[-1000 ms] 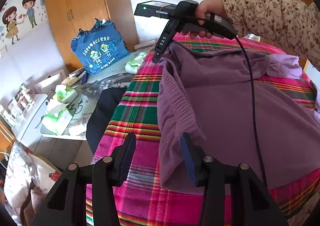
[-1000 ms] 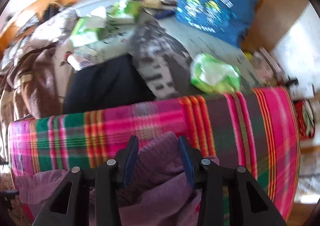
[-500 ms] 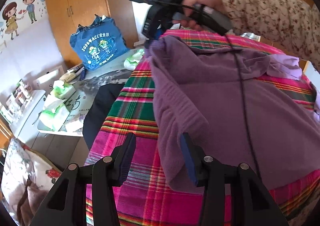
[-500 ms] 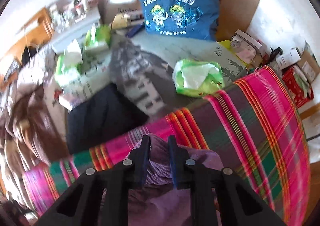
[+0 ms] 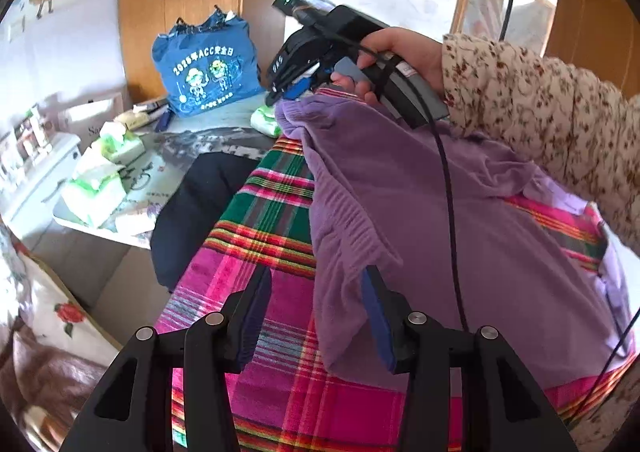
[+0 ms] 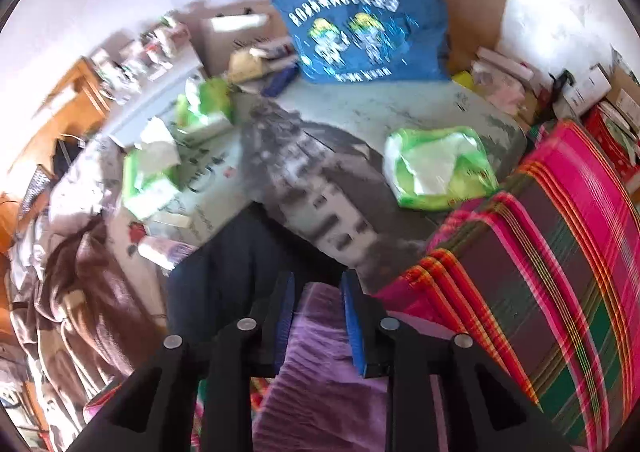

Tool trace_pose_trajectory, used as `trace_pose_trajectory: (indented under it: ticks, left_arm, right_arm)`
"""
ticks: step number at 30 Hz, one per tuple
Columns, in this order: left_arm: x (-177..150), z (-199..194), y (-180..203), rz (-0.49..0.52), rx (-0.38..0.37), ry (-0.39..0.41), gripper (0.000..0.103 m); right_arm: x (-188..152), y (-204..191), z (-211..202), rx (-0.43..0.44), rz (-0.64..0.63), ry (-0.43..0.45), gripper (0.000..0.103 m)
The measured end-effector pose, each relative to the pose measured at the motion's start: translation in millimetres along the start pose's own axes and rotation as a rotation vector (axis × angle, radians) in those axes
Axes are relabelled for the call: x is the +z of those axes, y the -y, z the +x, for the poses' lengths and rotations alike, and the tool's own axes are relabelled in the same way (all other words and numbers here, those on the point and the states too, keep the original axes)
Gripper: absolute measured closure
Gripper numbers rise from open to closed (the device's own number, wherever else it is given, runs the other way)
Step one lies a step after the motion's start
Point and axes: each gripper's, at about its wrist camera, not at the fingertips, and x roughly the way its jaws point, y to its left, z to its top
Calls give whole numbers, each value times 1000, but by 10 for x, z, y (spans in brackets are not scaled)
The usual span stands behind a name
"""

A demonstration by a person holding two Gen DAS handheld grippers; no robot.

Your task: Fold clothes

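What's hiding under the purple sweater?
Under the purple sweater lies a pink and green plaid cloth. Whatever else the sweater covers, and what is beneath the cloth, cannot be seen.

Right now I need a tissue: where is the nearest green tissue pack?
In the right wrist view, the green tissue pack lies right of centre on the grey table, beside the plaid cloth and below the blue bag.

Blue tote bag (image 6: 360, 16) print motion-blurred, unreadable in right wrist view; purple sweater (image 5: 460, 212) cut off at 3 o'clock edge.
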Motion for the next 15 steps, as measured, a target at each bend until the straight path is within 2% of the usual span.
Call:
trace_pose_trajectory:
  ticks: [5,6,10,15]
  left_arm:
    - [-31,21,-100,-61,-62,-16,54]
    - [-45,50,-141,-86,-83,-33,54]
    - [-110,160,-293,-185,-157,-93,49]
    - [-152,98,-434,-262,-198,-72,48]
  right_arm:
    - [-89,-64,-436,-30,-34,123,72]
    - [-185,-93,-519,-26,-49,124,72]
    - [-579,-213,-847,-9,-111,125,72]
    - [-1430,-499,-957,48,-215,17,72]
